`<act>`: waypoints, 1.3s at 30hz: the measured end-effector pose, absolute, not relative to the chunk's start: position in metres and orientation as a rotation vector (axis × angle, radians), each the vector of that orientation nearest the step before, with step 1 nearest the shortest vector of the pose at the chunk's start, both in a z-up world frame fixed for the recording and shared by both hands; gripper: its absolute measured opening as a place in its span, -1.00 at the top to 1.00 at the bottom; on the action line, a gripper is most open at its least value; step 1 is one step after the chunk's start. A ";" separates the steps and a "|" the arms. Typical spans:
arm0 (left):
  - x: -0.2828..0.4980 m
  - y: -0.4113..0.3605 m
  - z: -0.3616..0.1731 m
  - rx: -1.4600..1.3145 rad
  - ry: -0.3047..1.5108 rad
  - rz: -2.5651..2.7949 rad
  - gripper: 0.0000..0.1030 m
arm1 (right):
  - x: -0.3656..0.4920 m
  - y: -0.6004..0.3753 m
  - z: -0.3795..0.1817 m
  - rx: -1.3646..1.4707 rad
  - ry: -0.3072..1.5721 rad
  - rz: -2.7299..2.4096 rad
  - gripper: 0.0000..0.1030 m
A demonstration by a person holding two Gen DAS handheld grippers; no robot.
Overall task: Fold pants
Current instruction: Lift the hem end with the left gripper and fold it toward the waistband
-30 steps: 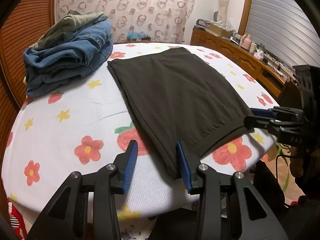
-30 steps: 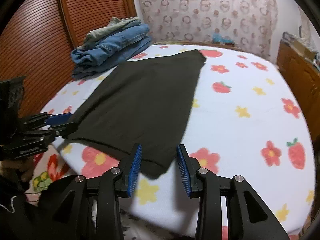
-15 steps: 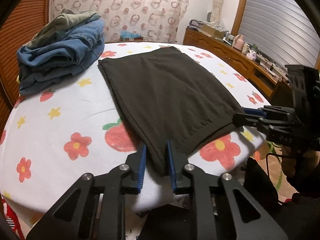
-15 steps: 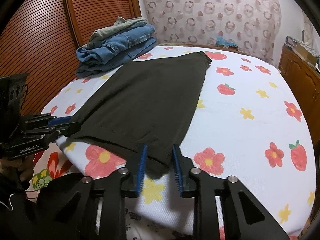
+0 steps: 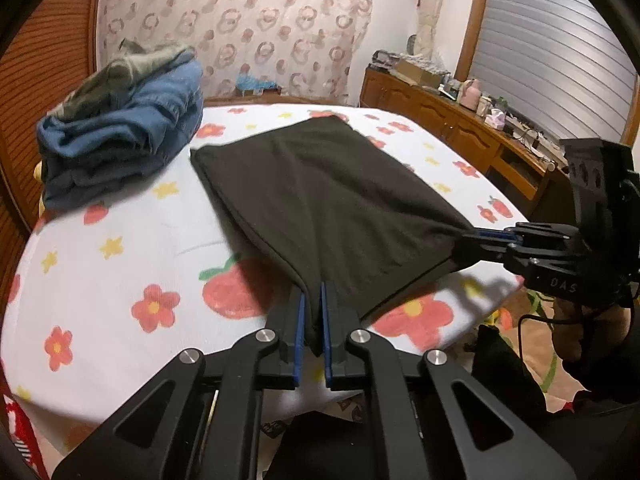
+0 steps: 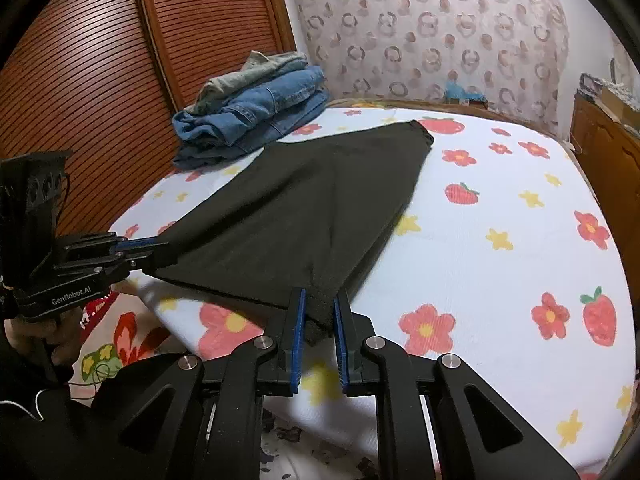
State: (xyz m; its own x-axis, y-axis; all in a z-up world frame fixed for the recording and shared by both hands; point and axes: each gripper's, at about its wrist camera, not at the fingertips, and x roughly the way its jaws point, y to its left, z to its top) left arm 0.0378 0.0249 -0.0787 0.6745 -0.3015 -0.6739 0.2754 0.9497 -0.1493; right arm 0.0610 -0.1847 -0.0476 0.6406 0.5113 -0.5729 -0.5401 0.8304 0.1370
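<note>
Dark pants [image 5: 320,196] lie flat on a flower-and-strawberry bedsheet [image 5: 120,264], also seen in the right wrist view [image 6: 304,208]. My left gripper [image 5: 313,304] is shut on the near left corner of the pants' hem. My right gripper [image 6: 319,304] is shut on the near right corner. Each gripper shows in the other's view, the right one [image 5: 476,236] and the left one [image 6: 152,246], clamped on the cloth. The near edge is lifted slightly off the bed.
A stack of folded jeans and a grey-green garment [image 5: 120,128] sits at the bed's far left, also in the right wrist view [image 6: 256,112]. A wooden sideboard with clutter [image 5: 460,120] runs along the right. A ribbed wooden door [image 6: 100,80] stands left of the bed.
Both grippers went from open around the near hem corners to shut on them. The hem has lifted a little.
</note>
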 end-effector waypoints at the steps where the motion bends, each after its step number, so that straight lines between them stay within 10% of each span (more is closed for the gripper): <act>1: 0.038 0.024 -0.077 -0.030 0.765 -0.324 0.86 | 0.060 -0.185 -0.046 -0.048 0.635 0.602 0.74; 39: 0.114 0.039 -0.034 -0.021 0.660 -0.252 0.89 | 0.128 -0.156 0.016 -0.128 0.471 0.567 0.76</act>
State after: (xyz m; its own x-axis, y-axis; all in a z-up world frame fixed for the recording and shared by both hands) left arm 0.1142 0.0389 -0.0336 0.7604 -0.2380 -0.6043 0.2247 0.9694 -0.0991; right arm 0.1276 -0.1555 0.0159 0.7410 0.4866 -0.4628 -0.5442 0.8389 0.0106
